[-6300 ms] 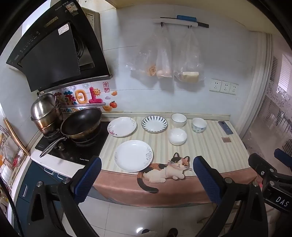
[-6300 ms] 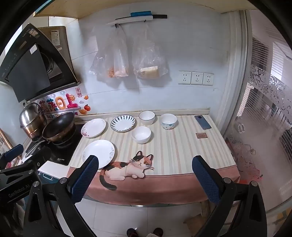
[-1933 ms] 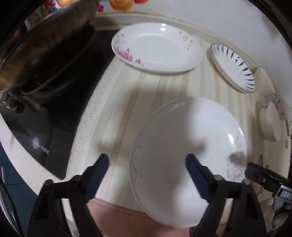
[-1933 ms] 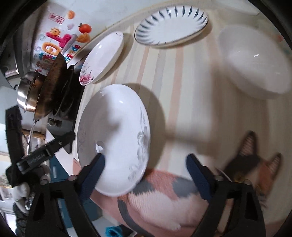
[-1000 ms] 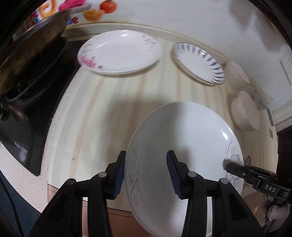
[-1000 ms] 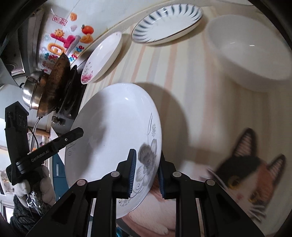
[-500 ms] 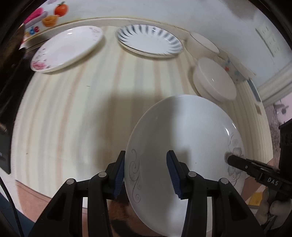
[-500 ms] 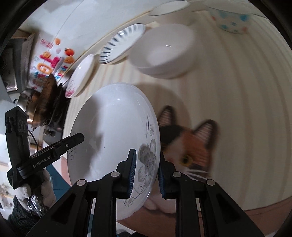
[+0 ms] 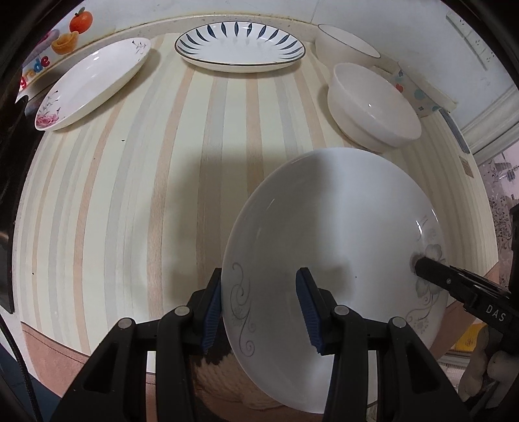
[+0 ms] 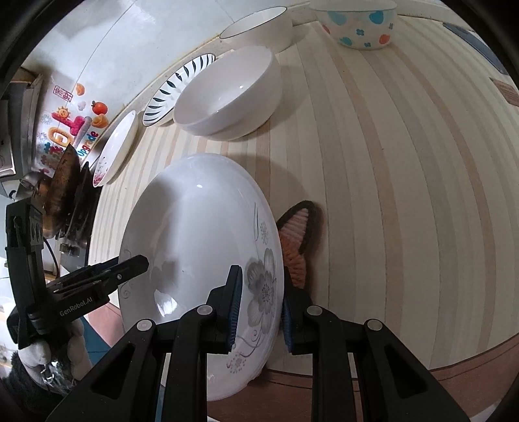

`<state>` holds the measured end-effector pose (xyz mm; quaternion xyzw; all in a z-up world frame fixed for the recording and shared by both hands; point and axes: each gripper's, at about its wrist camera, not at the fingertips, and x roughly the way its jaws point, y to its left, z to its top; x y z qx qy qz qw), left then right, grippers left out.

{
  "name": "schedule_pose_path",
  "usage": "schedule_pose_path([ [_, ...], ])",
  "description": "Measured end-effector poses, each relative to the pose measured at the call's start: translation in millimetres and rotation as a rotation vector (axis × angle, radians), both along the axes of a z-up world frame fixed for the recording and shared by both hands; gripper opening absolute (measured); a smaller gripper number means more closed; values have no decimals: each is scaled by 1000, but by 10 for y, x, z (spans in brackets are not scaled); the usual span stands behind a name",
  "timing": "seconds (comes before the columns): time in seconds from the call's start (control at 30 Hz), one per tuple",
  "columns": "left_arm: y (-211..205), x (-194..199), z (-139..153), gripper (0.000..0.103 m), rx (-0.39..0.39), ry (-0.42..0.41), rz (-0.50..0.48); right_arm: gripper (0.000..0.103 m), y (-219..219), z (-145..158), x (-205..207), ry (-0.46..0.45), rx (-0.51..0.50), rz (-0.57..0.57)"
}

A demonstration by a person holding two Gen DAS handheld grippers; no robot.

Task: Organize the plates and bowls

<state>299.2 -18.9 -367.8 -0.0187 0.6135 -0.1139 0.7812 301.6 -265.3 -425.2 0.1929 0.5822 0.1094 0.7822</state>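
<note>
A white plate with a grey flower print (image 9: 334,227) (image 10: 194,233) is held above the striped counter by both grippers. My left gripper (image 9: 262,305) is shut on its swirl-printed rim. My right gripper (image 10: 259,305) is shut on the opposite flower-printed rim. A pink-flower plate (image 9: 90,84) (image 10: 116,146) and a blue-leaf plate (image 9: 240,48) (image 10: 175,94) lie at the back. A plain white bowl (image 9: 373,107) (image 10: 227,94) sits just beyond the held plate. A blue-rimmed bowl (image 9: 343,42) (image 10: 259,26) and a dotted bowl (image 9: 415,94) (image 10: 360,22) stand behind it.
A cat-shaped mat (image 10: 298,240) lies under the held plate near the counter's front edge. A dark pan (image 10: 61,185) and stove are at the far left. A phone (image 10: 473,39) and a small brown card (image 10: 506,87) lie at the right end of the counter.
Both grippers closed on the white plate's opposite rims, lifted it off the counter and carried it to the right, over the cat mat toward the plain white bowl.
</note>
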Motion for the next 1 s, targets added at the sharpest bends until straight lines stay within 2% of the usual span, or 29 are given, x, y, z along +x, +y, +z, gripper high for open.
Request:
schedule_pose_path([
  [0.1, -22, 2, 5, 41, 19, 14, 0, 24, 3, -1, 0, 1, -8, 7],
  [0.33, -6, 59, 12, 41, 3, 47, 24, 24, 15, -47, 14, 56, 17, 5],
  [0.4, 7, 79, 55, 41, 26, 57, 33, 25, -22, -31, 13, 65, 30, 1],
  [0.5, 137, 95, 358, 41, 4, 25, 80, 25, -88, 83, 60, 79, 3, 41],
  [0.63, 542, 230, 976, 45, -16, -106, 197, 28, -130, 564, 216, 23, -44, 112],
  [0.67, 642, 273, 1062, 46, -10, -126, 226, 34, -99, 717, 285, -2, -40, 132],
  [0.7, 767, 342, 1143, 46, -5, -146, 261, 40, -14, 926, 407, -41, -27, 155],
  [0.8, 1136, 592, 1201, 46, 9, -172, 369, 48, 342, 1275, 814, -113, 42, 229],
  [0.9, 1518, 843, 1071, 46, 25, -155, 487, 48, 853, 1424, 1302, -149, 74, 303],
  [1.0, 1834, 1047, 901, 46, 84, -136, 592, 48, 1479, 1426, 1828, -174, 91, 383],
])
